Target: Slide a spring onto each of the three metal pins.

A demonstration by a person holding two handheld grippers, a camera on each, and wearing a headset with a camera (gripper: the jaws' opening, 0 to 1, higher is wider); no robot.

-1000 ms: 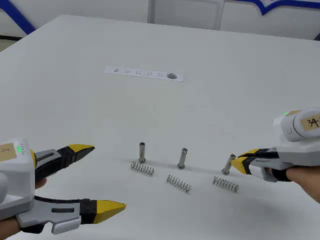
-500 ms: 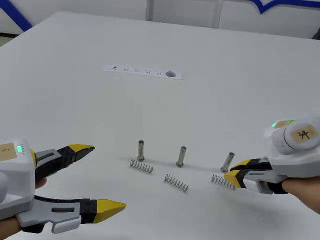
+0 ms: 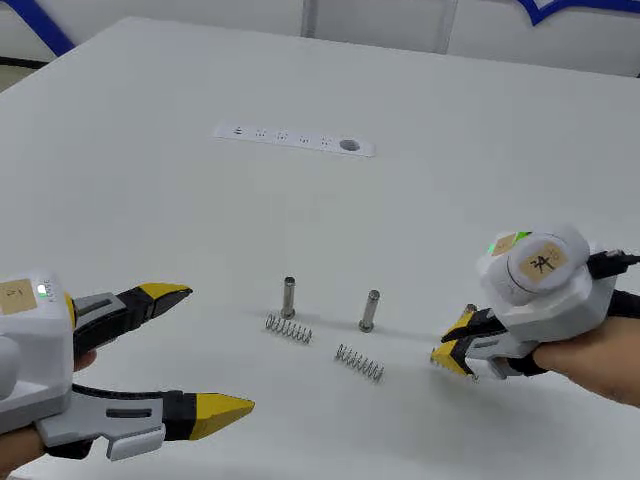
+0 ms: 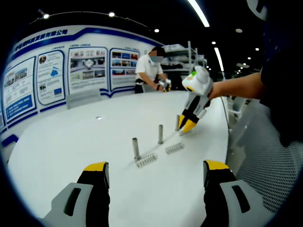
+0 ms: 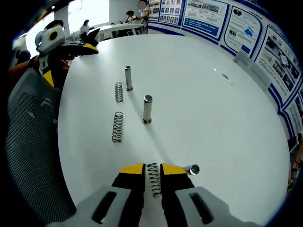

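One claw sat far left: the left claw (image 3: pixel 195 350) hung above the worktop (image 3: pixel 130 140) with its jaws spread wide and nothing between them, well apart from the parts. Next came the left pin (image 3: pixel 289 297), upright and bare, with the left spring (image 3: pixel 288 328) lying flat just beside its foot. Then came the mid pin (image 3: pixel 370 310), also upright and bare, and the mid spring (image 3: pixel 359 362) lay flat near it, on the person's side. Furthest right, the right pin (image 5: pixel 191 169) stood just beside the right claw (image 5: pixel 152 171), off the tip of one jaw. The right spring (image 5: pixel 153 179) lay flat on the worktop in the slot between that claw's jaws, which were drawn in close along both its flanks; whether they already pinched it I could not tell. The spring's long axis ran the same way as the jaws, pointing ahead along the worktop, while the pin's axis rose straight up. I judged that the grasp was the step in hand and that no spring was yet on a pin. The right claw, much the nearer, would need to lift the spring, tip it on end and bring it sideways over the pin's top
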